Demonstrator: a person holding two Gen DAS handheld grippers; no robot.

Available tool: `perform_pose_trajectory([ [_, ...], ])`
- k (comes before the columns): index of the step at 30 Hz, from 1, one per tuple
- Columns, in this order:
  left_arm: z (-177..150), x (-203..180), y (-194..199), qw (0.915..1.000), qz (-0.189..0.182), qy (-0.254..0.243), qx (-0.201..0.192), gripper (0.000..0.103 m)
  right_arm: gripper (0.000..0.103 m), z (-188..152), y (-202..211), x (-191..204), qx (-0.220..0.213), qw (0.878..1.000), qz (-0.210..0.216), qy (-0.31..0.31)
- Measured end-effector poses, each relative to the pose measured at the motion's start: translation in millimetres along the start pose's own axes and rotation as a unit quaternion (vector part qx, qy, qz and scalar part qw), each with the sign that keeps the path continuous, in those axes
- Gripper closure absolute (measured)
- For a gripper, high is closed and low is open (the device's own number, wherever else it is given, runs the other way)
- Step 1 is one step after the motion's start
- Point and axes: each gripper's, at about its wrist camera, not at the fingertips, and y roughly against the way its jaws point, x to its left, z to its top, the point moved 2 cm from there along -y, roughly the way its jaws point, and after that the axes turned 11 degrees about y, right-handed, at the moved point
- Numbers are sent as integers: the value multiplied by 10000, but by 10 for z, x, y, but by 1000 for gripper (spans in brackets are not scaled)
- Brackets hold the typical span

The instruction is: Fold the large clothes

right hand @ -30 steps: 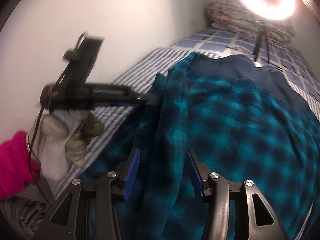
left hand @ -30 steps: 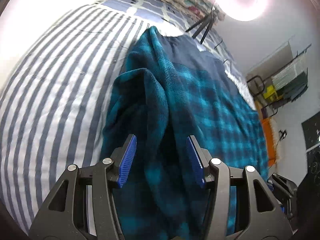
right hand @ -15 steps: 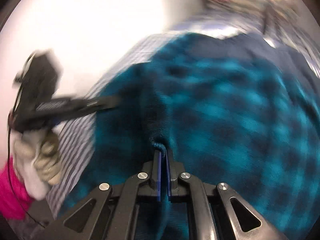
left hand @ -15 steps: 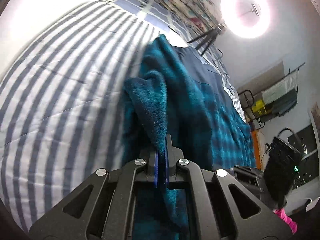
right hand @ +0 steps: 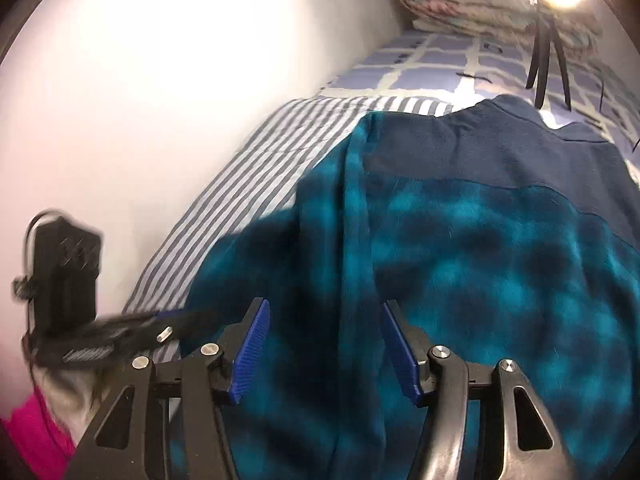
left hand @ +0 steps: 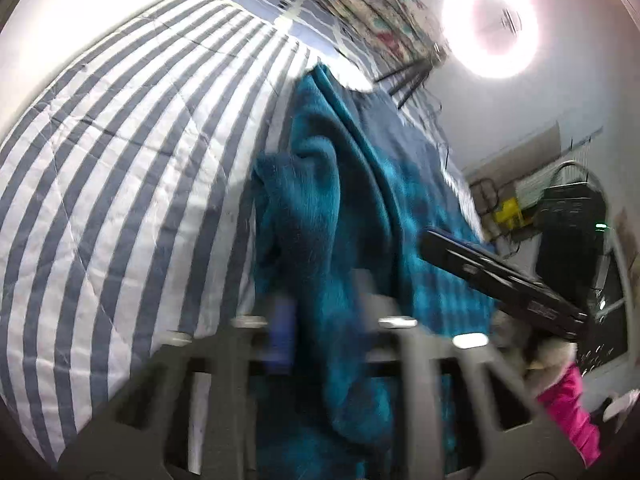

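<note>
A large teal and dark plaid fleece garment with a navy yoke lies spread on the bed. My left gripper is blurred. Its jaws are opening, and a raised fold of the fleece stands between the parted blue pads. My right gripper hovers over the fleece's left part; its jaws are opening too, with a ridge of fleece below the gap and nothing pressed. In the left wrist view the right gripper's black fingers reach over the fleece. In the right wrist view the left gripper's fingers touch its left edge.
A grey and white striped quilt covers the bed, with a blue checked sheet and folded floral bedding at the head. A ring light on a tripod stands there. A white wall runs along the left; a cluttered rack stands at the right.
Both grippers stood open a second ago, pinched folds of the fleece half a second ago, and have now parted again. The right gripper has shifted over the garment.
</note>
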Motion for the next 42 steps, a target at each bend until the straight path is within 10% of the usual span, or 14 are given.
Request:
perform_pose_trajectory([
  [3, 182, 57, -33, 9987, -289, 409, -91, 46, 49, 91, -132, -146, -67, 9991, 195, -358],
  [5, 258, 116, -72, 9974, -393, 603, -83, 63, 80, 162, -283, -249, -45, 9962, 466, -739],
  [6, 287, 133, -124, 9974, -347, 635, -23, 89, 89, 182, -337, -269, -23, 9950, 536, -838],
  [8, 305, 159, -173, 9974, -296, 656, 22, 97, 101, 212, -408, -266, -10, 9943, 615, -867],
  [16, 318, 340, 3, 9969, -21, 644, -442, 98, 102, 77, -370, -828, -378, 9816, 7, -1871],
  [19, 312, 399, -60, 9961, 278, 751, -375, 93, 87, -26, -257, -830, -409, 9794, 227, -1965],
  [27, 19, 55, 474, 9984, 520, 95, -208, 90, 76, -539, 659, -386, -285, 9906, 200, -1322],
  [31, -400, -213, 857, 9980, 576, -241, -52, 69, 75, -964, 1250, 7, -247, 9943, 420, -951],
  [42, -2178, -314, 1143, 9954, 601, -334, 664, 64, 67, -1287, 1848, 697, -436, 9969, 654, -96],
])
